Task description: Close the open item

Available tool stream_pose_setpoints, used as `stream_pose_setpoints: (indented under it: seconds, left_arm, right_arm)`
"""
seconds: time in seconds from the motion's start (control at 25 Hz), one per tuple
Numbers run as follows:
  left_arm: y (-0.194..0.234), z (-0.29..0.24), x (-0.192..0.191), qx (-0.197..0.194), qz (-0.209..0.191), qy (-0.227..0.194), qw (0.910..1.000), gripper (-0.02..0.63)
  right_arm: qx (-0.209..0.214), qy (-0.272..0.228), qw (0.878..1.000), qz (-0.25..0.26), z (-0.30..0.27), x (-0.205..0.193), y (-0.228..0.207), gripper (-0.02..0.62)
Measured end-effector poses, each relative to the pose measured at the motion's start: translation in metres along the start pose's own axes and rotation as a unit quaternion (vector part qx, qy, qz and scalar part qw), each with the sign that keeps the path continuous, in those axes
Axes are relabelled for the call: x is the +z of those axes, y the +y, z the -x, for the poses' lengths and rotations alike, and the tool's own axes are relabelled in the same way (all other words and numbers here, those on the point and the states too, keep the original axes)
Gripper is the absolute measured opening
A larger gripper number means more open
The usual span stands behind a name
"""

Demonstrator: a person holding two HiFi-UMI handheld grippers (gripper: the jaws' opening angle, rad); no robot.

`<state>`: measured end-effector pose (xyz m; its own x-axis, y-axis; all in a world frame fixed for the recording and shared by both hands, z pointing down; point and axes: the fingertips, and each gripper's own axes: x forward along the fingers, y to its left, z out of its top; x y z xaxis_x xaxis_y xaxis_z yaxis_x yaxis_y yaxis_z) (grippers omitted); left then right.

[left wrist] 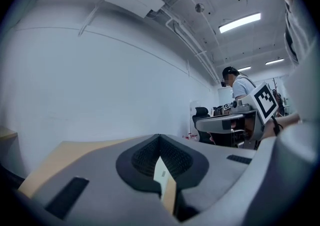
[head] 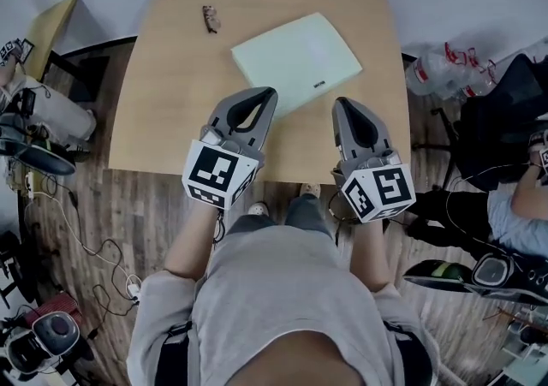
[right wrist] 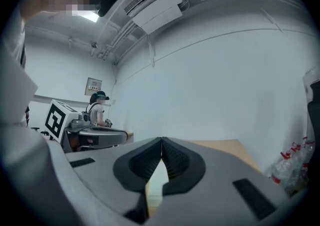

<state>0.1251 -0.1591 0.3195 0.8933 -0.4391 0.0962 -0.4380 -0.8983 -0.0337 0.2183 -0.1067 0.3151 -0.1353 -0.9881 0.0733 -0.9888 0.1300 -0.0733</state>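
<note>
Broadly, the wooden table (head: 163, 102) fills the middle of the head view. The pale laptop (head: 295, 55) lies flat on it toward the far right, lid down, at an angle to the edges. The left gripper (head: 264, 95) and right gripper (head: 343, 104) hover over the table's near edge, their tips just short of the laptop, each with jaws pressed together on nothing. A small brown object (head: 210, 18), too small to tell, sits apart at the far left. Plastic bottles (head: 437, 68) lie on the floor right of the table.
</note>
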Motion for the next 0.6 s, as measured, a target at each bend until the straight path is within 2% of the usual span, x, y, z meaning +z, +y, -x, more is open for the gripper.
stream_pose_setpoints:
  seconds: [0.2, 0.6]
  left_arm:
    - [-0.008, 0.014, 0.004, -0.020, -0.014, -0.009, 0.9997, 0.015]
    - [-0.014, 0.033, 0.011, -0.043, -0.016, -0.029, 0.9985, 0.015]
  right_arm:
    - [-0.022, -0.010, 1.000, 0.003, 0.015, 0.002, 0.017, 0.009]
    - [-0.032, -0.021, 0.999, 0.018, 0.026, 0.008, 0.044, 0.008]
